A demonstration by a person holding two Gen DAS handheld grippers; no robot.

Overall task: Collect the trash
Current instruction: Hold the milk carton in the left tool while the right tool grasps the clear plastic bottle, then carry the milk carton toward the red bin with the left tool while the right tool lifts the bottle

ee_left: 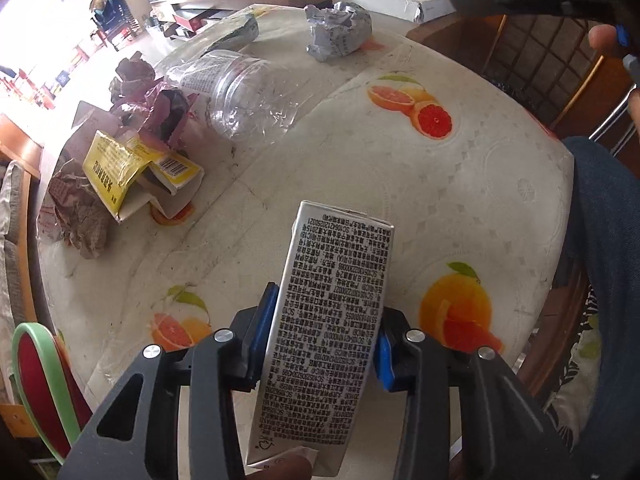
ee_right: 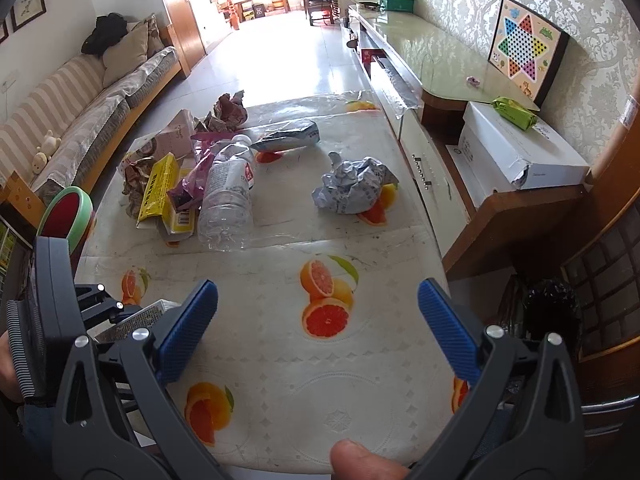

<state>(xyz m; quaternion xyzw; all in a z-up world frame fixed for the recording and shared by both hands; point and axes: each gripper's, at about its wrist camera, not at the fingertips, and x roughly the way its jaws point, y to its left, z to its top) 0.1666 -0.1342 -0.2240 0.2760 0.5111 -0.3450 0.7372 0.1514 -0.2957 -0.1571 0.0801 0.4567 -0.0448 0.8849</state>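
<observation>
My left gripper (ee_left: 324, 340) is shut on a silver drink carton (ee_left: 328, 320) covered in black print, held above the near part of the table (ee_left: 460, 200). The carton's edge also shows in the right wrist view (ee_right: 136, 320). My right gripper (ee_right: 318, 324) is open and empty above the table's near edge. More trash lies farther out: a clear plastic bottle (ee_right: 228, 196), a crumpled grey paper ball (ee_right: 354, 188), a yellow box (ee_right: 158, 188), a purple wrapper (ee_right: 196, 176), brown crumpled paper (ee_right: 230, 110) and a grey pouch (ee_right: 288, 136).
The table has a white cloth with orange-fruit prints. A dark bin (ee_right: 552, 312) with a black liner stands to the table's right, beside a wooden cabinet. A white box (ee_right: 520, 152) sits on a low unit at right. A red and green chair back (ee_right: 66, 216) is at left.
</observation>
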